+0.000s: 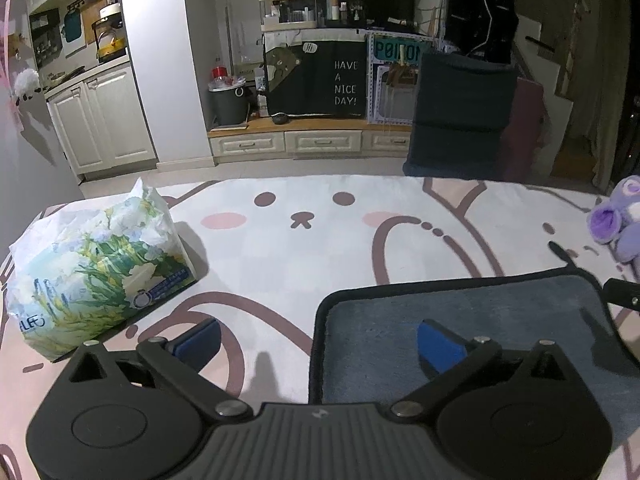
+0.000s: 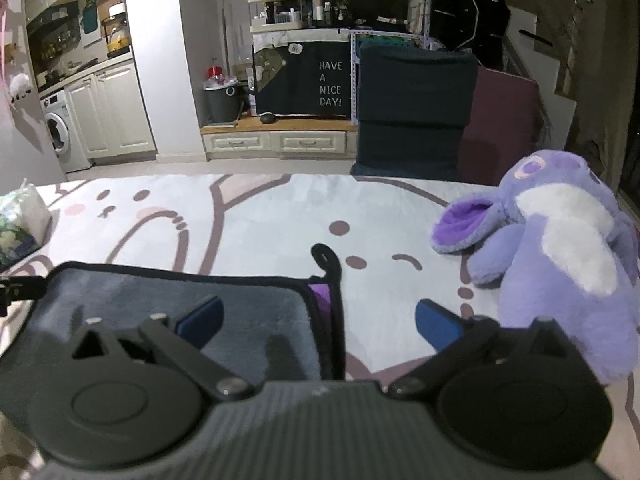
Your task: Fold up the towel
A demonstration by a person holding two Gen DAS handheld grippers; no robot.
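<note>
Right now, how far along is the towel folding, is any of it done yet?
Some folding may be done: a purple layer peeks out under the grey towel's right edge, though I can't tell how many folds. In hand: nothing. The left gripper and right gripper hang open astride its left and right edges. Left: gripping the edges and folding again, between the tissue pack and purple plush toy.

From my left wrist camera, I see the left gripper [image 1: 318, 342] spread wide, its 2 blue-padded fingers [image 1: 438, 344] well apart. The right-hand finger sits over the grey-blue plush towel with black piping [image 1: 460, 312]; the other is over the pink-and-white cartoon-printed bed cover [image 1: 304, 240], just left of the towel's edge. A floral-printed soft pack of tissues [image 1: 100, 268] lies to the left. At the right edge I catch part of a purple plush toy [image 1: 618, 220] and a black piece of the right gripper [image 1: 622, 294].
</note>
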